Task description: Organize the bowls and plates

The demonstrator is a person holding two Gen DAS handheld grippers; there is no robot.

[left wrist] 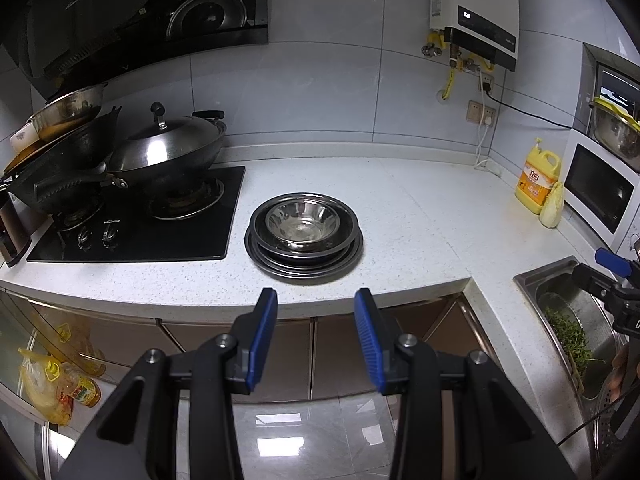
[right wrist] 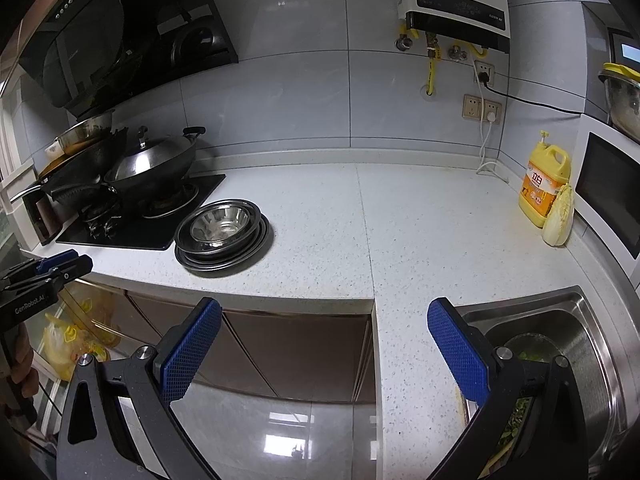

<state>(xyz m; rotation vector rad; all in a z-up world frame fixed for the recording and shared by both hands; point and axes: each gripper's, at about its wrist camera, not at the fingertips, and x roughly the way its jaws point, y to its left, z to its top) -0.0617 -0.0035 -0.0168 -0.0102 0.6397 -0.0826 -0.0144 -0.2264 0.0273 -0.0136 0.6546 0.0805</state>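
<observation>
- The bowl (left wrist: 303,222) sits nested in the top of a stack of plates (left wrist: 304,258), all shiny metal, on the white counter (left wrist: 400,208) just beside the stove (left wrist: 136,220). I read this as the finished pile: widest plate at the bottom, the deep bowl on top, so nothing can slide off.
- The stack stands a little back from the counter's front edge and apart from the stove's glass, which keeps it clear of the burners and of anyone's elbow.
- My left gripper (left wrist: 316,296) hangs in front of the counter edge, aimed at the stack but apart from it. Its jaws stand partly apart with nothing between them.
- My right gripper (right wrist: 324,312) hangs off to the sink side, jaws spread wide and empty, pointing at the counter corner beside the sink (right wrist: 576,312).
- I judge both are held back and level like this because no loose plate or bowl is left on the counter to fetch.
- Further out, the lidded wok (left wrist: 172,152) and the pans piled behind it crowd the stove, so the free counter is the sensible spot for the stack.
- At the far right stand the yellow detergent jug (left wrist: 538,176) and a cabbage (left wrist: 552,204) by the microwave (left wrist: 600,188), well apart from the dishes.
- The sink holds a metal basin (left wrist: 580,320) with greens in it, so it is no place for clean plates.
</observation>
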